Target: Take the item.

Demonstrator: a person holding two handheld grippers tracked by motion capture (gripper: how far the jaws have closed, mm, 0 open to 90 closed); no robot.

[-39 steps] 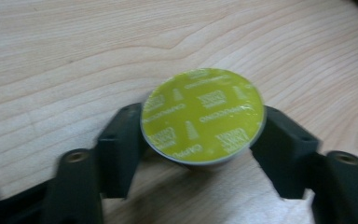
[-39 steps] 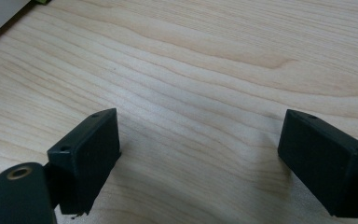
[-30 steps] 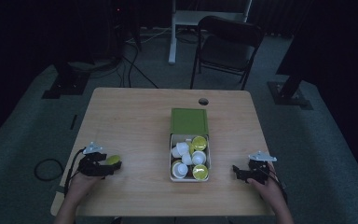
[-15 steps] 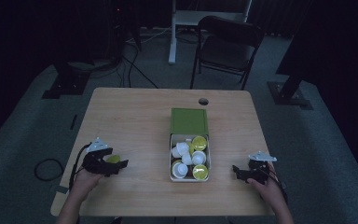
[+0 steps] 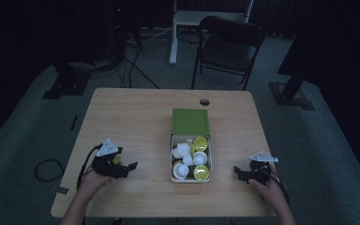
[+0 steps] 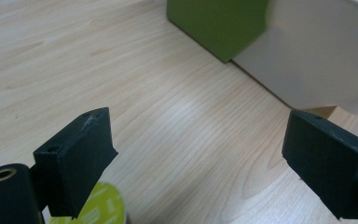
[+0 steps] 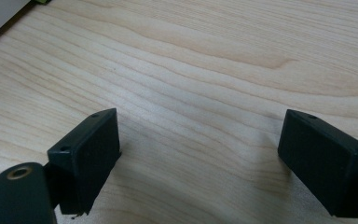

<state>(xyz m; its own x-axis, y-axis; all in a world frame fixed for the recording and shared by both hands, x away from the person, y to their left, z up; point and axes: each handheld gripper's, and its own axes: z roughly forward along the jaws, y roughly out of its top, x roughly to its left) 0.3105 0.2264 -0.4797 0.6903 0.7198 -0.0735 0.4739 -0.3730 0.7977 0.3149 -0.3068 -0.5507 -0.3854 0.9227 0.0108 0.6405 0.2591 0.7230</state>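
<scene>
The yellow-green capsule [image 6: 100, 207] sits on the table [image 5: 136, 122] right under our left tongs [image 5: 130, 166]. In the left gripper view it lies just below and beside one pad, touching neither pad's inner face, and nothing stands between the jaws. In the high view we see it as a small yellow spot [image 5: 116, 159] tucked against the body of those tongs. The left jaws have just been opening and now stand wide apart over bare wood.

Ahead of the left tongs is the white box [image 6: 317, 56] with its green lid [image 6: 219, 23] folded back. From above, the box [image 5: 173, 154] holds a cluster of white and yellow-green capsules [image 5: 200, 143] (we cannot count them surely in this dim light). It lies between our two tongs, apart from both.

Our right tongs [image 5: 237, 171] rest low at the far side of the box, near the table's edge. Their jaws are spread wide too, with only wood grain between the pads [image 7: 91, 154].
</scene>
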